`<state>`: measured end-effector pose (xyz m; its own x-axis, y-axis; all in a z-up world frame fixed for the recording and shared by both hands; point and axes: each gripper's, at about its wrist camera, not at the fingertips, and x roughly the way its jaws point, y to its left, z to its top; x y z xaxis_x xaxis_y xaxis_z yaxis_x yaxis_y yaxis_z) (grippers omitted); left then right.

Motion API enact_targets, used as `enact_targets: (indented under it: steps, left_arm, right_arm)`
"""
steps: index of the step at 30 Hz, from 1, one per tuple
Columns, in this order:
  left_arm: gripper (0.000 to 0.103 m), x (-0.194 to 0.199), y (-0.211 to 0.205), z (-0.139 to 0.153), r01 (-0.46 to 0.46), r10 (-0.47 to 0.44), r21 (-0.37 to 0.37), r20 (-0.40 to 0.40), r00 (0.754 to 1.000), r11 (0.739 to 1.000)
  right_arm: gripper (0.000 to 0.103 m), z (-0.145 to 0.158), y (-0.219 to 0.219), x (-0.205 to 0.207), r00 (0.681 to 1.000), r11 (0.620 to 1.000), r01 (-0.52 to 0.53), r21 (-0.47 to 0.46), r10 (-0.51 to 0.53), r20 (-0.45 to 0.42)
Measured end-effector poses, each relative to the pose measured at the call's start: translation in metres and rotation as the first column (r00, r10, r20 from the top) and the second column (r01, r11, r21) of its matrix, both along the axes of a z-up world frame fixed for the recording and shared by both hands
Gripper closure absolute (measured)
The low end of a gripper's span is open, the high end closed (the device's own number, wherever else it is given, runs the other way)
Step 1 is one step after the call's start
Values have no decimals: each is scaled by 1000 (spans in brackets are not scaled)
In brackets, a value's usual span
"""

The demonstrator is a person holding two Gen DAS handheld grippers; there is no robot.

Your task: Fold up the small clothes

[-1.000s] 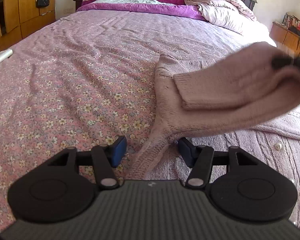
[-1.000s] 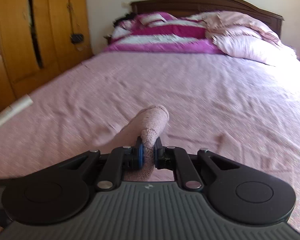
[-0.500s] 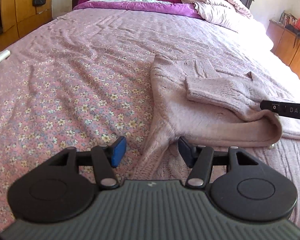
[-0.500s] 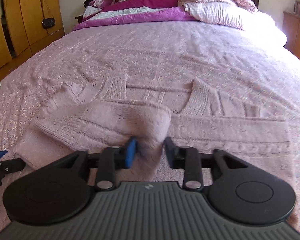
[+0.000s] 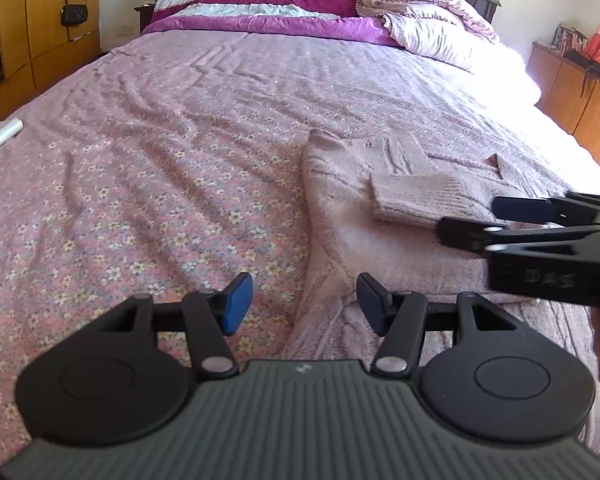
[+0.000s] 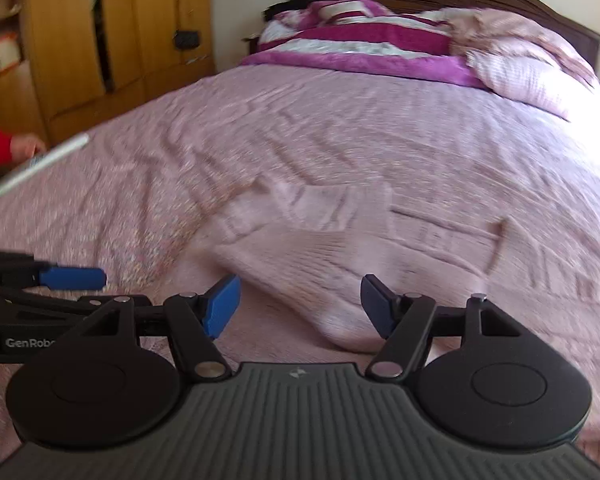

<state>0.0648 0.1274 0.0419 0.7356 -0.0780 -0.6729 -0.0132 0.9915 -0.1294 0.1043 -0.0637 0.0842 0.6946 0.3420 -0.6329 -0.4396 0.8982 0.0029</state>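
Sweater (image 5: 364, 216) first: it's a small pink knit one, lying flat on the bed (image 5: 180, 128) toward the right side, with one sleeve (image 5: 416, 196) now folded across its body, cuff pointing left.

Going left to right: off the left edge of the bed there's a white tube-looking thing (image 5: 0, 138), then the wooden wardrobe (image 5: 40, 20) with a little black bag (image 5: 75, 14) hanging on it. Lots of bare flowery bedspread in between, and a purple striped duvet (image 5: 280, 12) bunched up at the headboard end.

Left claw (image 5: 304, 304) hovers low over the sweater's near left edge, blue pads spread apart. The knit lies under the gap between them, but the pads aren't squeezing it. It looks the same as a second ago, same spot, same spread.

Right claw (image 6: 300, 304) is where the change is. A second ago it had the sleeve pinched tight and lifted in the air. Since then its jaws have just been opening, and they're now spread wide with the sleeve dropped and lying on the sweater. Fabric sits below the gap, nothing gripped. From the left camera you can see it (image 5: 476, 220) poking in from the right, right over the folded sleeve. That view's a bit motion-blurred.
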Motion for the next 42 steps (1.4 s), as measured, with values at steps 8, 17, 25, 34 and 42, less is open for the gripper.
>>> enact_targets:
  steps: [8, 17, 25, 34, 42]
  left_arm:
    - [44, 3, 2, 0, 4, -4, -16, 8, 1000, 1000]
    - [44, 27, -5, 12, 36, -33, -62, 41, 999, 997]
    - [44, 71, -13, 10, 34, -30, -112, 31, 999, 993]
    - [44, 111, -19, -4, -23, 26, -103, 28, 999, 994]
    - [45, 130, -16, -24, -46, 50, -131, 24, 998, 990]
  right_arm:
    - [43, -23, 24, 28, 1000, 998, 7, -66, -6, 3]
    - [95, 15, -35, 29, 976, 983, 176, 54, -181, 122]
    - [95, 43, -129, 12, 903, 917, 371, 146, -393, 172]
    - [95, -15, -216, -9, 831, 816, 548, 183, -556, -6]
    - [79, -47, -238, -38, 858, 834, 512, 204, -504, -97]
